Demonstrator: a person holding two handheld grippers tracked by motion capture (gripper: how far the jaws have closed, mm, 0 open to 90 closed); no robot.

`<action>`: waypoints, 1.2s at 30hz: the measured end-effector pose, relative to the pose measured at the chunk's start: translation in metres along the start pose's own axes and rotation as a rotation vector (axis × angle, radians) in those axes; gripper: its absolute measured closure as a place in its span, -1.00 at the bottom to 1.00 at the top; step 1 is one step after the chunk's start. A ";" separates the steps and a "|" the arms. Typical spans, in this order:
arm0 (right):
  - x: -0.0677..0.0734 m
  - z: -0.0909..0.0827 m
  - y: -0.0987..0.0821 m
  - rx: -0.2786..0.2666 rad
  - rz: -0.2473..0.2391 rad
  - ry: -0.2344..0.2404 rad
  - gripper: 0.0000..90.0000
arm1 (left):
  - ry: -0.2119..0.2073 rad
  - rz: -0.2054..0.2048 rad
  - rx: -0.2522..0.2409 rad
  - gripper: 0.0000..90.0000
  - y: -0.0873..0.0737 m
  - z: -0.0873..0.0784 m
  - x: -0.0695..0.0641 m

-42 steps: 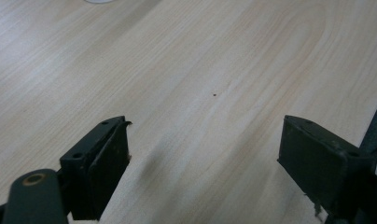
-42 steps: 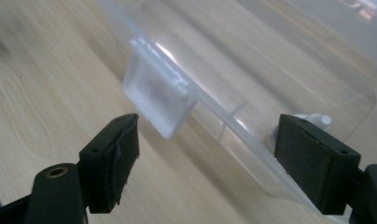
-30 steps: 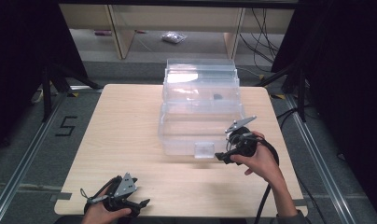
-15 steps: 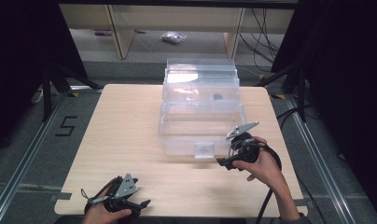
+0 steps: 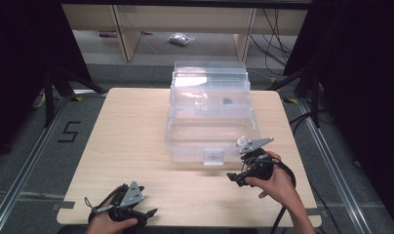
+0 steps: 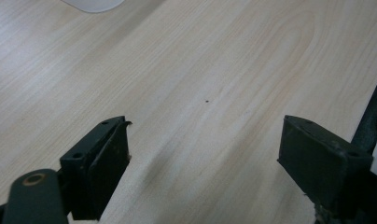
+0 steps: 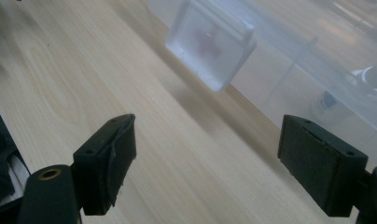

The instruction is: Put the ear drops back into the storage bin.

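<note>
A clear plastic storage box (image 5: 210,117) with tiered compartments stands at the middle of the wooden table (image 5: 131,136), its frosted front latch (image 5: 213,156) facing me. The same latch (image 7: 210,44) hangs just ahead of my right gripper (image 7: 205,158), which is open with nothing between its jaws. In the high view that right gripper (image 5: 236,177) sits just right of the latch, close to the box's front wall. My left gripper (image 5: 144,214) rests near the table's front edge, far from the box. Its jaws are open over bare wood (image 6: 205,149).
A small dark item (image 5: 227,101) lies in an upper compartment of the box. A small white-capped bottle (image 7: 359,86) shows through the box wall. Shelving legs and cables stand on the floor behind the table. A black cable (image 5: 283,214) trails from the right gripper.
The right gripper has drawn back from the box's right front corner, toward me and lower on the table. The left gripper has stayed put.
</note>
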State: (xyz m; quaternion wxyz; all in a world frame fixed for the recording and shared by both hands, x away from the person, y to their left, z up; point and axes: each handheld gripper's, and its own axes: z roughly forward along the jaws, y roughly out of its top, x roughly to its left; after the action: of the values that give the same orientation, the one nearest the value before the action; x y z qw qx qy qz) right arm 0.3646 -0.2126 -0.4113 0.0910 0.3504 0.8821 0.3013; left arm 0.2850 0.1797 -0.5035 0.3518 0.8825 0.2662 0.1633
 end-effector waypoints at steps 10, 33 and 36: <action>0.009 0.012 -0.016 -0.014 -0.049 0.016 -0.55 | 0.001 0.014 -0.001 -0.65 0.000 0.000 0.001; 0.019 0.023 -0.047 -0.035 -0.049 0.037 -0.57 | -0.005 -0.002 0.001 -0.65 0.000 0.001 -0.001; 0.019 0.026 -0.053 -0.037 -0.024 0.033 -0.57 | -0.006 0.011 0.004 -0.65 0.000 0.001 0.000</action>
State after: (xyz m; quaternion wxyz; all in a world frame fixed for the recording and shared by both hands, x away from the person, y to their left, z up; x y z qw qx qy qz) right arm 0.3304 -0.2178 -0.4625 0.0864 0.3332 0.8819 0.3222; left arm 0.2855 0.1789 -0.5039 0.3501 0.8850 0.2606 0.1621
